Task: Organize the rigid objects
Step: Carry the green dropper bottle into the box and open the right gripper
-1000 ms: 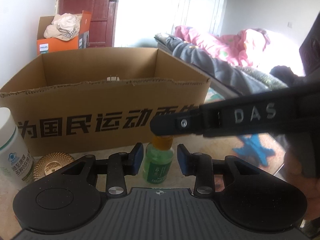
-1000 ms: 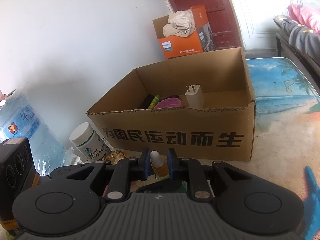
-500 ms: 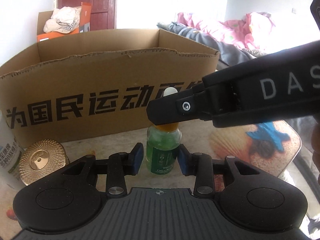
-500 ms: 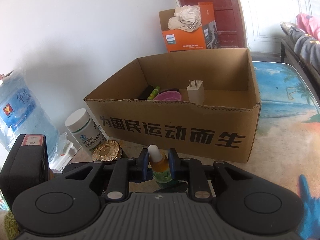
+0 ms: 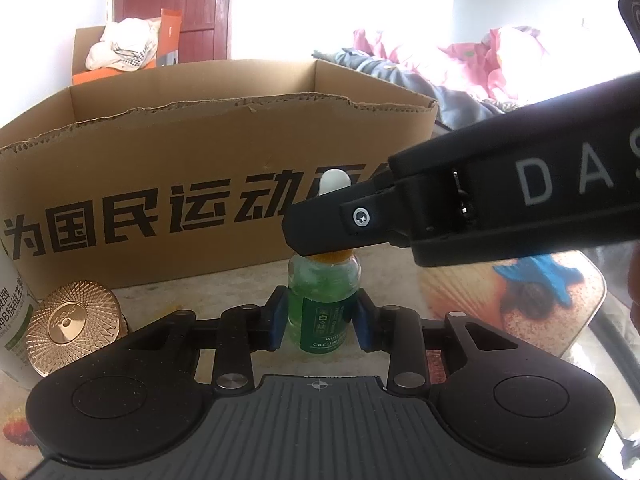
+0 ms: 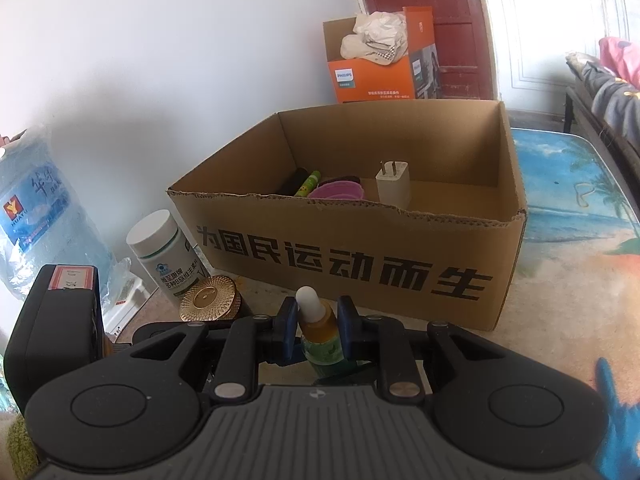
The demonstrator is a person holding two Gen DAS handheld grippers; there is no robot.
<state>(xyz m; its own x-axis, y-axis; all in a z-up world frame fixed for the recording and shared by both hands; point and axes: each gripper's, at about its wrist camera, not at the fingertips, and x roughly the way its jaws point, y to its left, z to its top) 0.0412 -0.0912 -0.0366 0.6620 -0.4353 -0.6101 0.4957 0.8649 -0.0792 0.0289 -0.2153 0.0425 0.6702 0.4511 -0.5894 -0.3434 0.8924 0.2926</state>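
Observation:
A small green dropper bottle [image 5: 323, 306] with an orange collar and white rubber bulb stands upright on the table in front of a cardboard box [image 5: 224, 184]. My left gripper [image 5: 320, 322] is shut on the bottle's body, blue pads on both sides. My right gripper [image 6: 318, 326] is shut on the bottle's neck [image 6: 318, 322]; its finger crosses the left wrist view [image 5: 360, 220]. The box [image 6: 400, 264] holds a white charger [image 6: 394, 184], a purple bowl [image 6: 338, 191] and a green tube [image 6: 307, 184].
A white supplement jar [image 6: 164, 254] and a gold round lid [image 6: 208, 300] stand left of the box. A blue water jug [image 6: 44, 216] is further left. An orange Philips box [image 6: 376, 64] stands by the door. A bed with pink bedding [image 5: 460, 64] lies to the right.
The left gripper has closed in around the bottle's body and its pads now press it. The right gripper stays shut on the bottle's neck, and the box looks nearer.

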